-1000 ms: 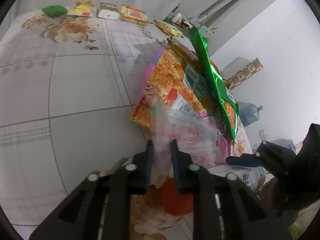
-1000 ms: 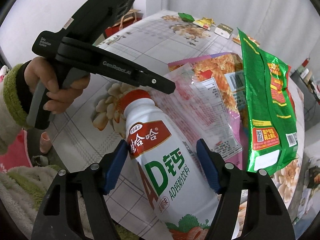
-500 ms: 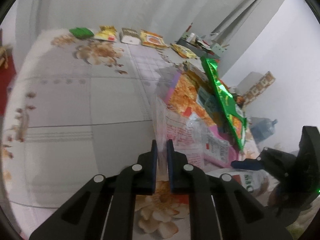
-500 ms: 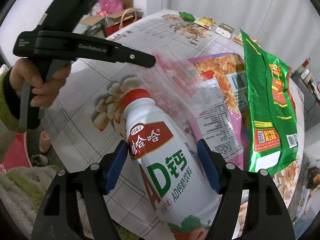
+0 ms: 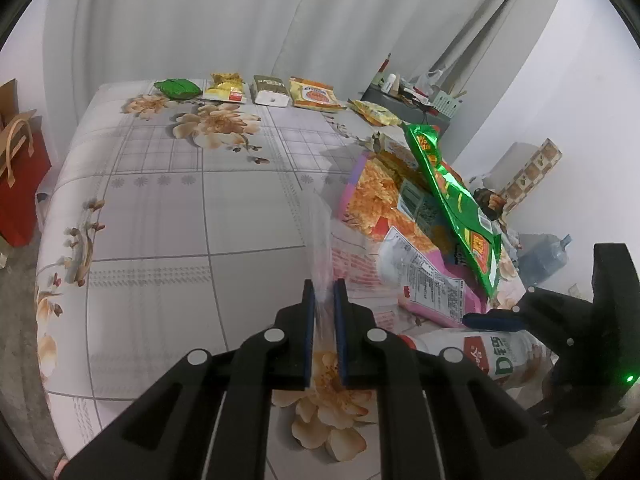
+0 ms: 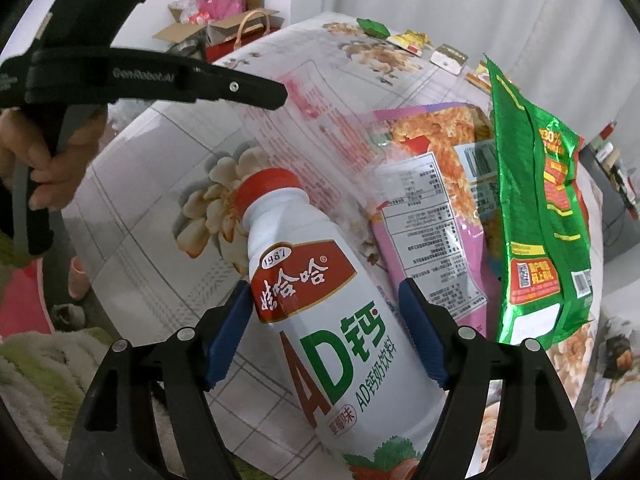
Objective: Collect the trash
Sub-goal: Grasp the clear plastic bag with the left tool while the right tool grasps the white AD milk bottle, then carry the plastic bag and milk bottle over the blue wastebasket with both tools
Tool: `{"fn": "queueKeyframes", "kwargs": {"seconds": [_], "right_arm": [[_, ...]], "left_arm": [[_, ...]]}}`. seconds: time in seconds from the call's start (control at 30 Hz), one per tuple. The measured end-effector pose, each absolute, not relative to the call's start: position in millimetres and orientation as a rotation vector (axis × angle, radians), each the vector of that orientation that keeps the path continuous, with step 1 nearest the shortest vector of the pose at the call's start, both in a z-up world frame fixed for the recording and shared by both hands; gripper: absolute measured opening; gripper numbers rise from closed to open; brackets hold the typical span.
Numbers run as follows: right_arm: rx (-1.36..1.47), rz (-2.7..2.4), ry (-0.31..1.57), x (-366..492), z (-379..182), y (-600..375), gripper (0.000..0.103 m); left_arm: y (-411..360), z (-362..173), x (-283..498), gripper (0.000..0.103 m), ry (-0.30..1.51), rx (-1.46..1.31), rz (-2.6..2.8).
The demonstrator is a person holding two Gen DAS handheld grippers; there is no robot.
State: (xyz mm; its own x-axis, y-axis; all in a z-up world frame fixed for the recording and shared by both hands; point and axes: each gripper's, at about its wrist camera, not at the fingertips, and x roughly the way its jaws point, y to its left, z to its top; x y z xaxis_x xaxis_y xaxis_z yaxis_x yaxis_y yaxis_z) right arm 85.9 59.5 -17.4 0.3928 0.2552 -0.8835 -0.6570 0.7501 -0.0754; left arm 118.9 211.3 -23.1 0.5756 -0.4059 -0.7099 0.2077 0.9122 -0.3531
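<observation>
My left gripper (image 5: 323,286) is shut on the edge of a clear plastic bag with red print (image 5: 322,240), holding it up off the flowered tablecloth (image 5: 160,220). In the right wrist view the bag (image 6: 320,112) stretches from the left gripper (image 6: 280,96) toward the snack bags. A white AD calcium milk bottle (image 6: 320,280) with a red cap lies between the fingers of my right gripper (image 6: 324,296). Its jaws are opening, and the right pad stands clear of the bottle. The bottle (image 5: 488,354) shows low on the right in the left wrist view.
A pink-orange snack bag (image 6: 432,152) and a green foil bag (image 6: 532,200) lie right of the bottle. Several small wrappers (image 5: 272,94) line the table's far edge. A red paper bag (image 5: 16,184) stands by the left side, and a water jug (image 5: 548,252) sits on the floor.
My left gripper has lifted and pulled back with the clear bag, which now hangs stretched and upright. The right gripper's fingers have spread wider around the bottle.
</observation>
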Motion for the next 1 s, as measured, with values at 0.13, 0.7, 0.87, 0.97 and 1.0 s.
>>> {"fn": "queueKeyframes", "kwargs": {"seconds": [0.13, 0.7, 0.87, 0.97, 1.0], "right_arm": [[-0.473, 0.585, 1.009, 86, -23, 60, 0.073], [-0.285, 0.533, 1.005, 70, -2, 22, 0.065], [-0.180, 0.501, 0.992, 67, 11, 2, 0.064], [-0.099, 0.478, 0.977, 65, 18, -12, 0.064], [-0.079, 0.473, 0.970, 65, 21, -16, 0.064]], "left_arm": [[213, -26, 119, 0.009, 0.898, -0.250, -0.359], [227, -8, 109, 0.009, 0.849, -0.339, -0.378], [232, 2, 108, 0.009, 0.828, -0.369, -0.390], [234, 10, 109, 0.009, 0.821, -0.395, -0.403], [235, 13, 108, 0.008, 0.815, -0.399, -0.405]]}}
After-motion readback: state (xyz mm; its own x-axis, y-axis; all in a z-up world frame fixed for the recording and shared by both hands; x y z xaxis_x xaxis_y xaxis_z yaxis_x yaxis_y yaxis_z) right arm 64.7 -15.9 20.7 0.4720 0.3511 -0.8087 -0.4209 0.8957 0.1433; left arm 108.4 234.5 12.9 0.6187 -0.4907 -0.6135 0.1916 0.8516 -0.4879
